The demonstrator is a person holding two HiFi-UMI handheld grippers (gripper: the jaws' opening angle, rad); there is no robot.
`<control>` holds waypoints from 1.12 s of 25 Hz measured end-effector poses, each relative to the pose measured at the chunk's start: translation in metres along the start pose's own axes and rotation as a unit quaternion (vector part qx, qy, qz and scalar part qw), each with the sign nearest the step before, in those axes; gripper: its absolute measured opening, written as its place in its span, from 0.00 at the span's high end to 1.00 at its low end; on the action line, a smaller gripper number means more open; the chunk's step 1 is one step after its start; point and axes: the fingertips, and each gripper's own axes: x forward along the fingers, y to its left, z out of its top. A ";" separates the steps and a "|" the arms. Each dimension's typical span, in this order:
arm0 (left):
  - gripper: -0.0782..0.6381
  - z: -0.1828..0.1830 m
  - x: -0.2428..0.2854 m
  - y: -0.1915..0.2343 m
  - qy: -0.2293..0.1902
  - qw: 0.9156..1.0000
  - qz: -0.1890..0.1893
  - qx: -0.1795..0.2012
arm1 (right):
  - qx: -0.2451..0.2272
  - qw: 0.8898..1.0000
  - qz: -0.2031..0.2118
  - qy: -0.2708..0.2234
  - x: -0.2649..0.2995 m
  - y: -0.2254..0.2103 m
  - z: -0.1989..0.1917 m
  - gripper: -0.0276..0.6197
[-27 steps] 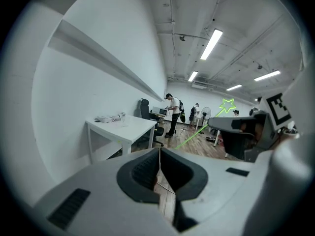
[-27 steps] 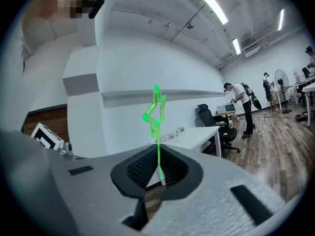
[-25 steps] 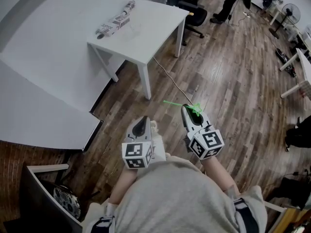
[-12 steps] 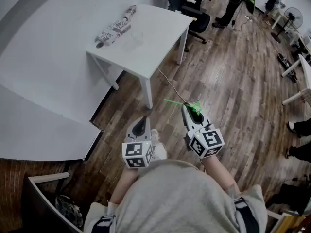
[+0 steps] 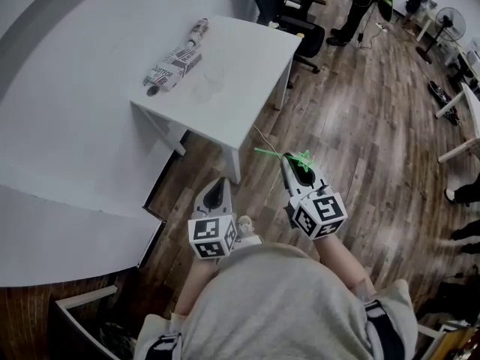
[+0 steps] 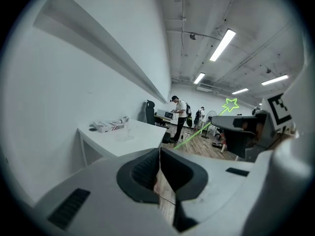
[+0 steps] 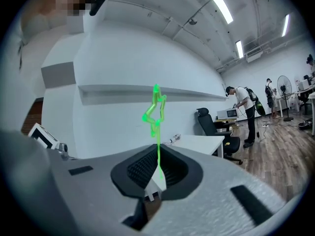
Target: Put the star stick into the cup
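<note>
The white surface had drawn nearer than a moment before, so the approach was nearly done. On it stood one clear cup beside one patterned roll. Short of the surface, the right gripper had its fingers pinched on the single star stick. The left gripper had its fingers closed on nothing.
</note>
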 end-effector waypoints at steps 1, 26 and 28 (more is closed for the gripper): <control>0.88 0.004 0.007 0.006 0.000 1.000 0.000 -0.001 | -0.001 1.000 -0.002 0.000 0.009 -0.002 0.002 0.94; 0.88 0.057 0.156 0.093 0.022 1.000 -0.011 0.003 | 0.007 1.000 -0.009 -0.001 0.173 -0.054 0.017 0.94; 0.88 0.059 0.164 0.094 0.024 1.000 -0.008 0.000 | 0.006 1.000 -0.004 0.001 0.180 -0.056 0.018 0.94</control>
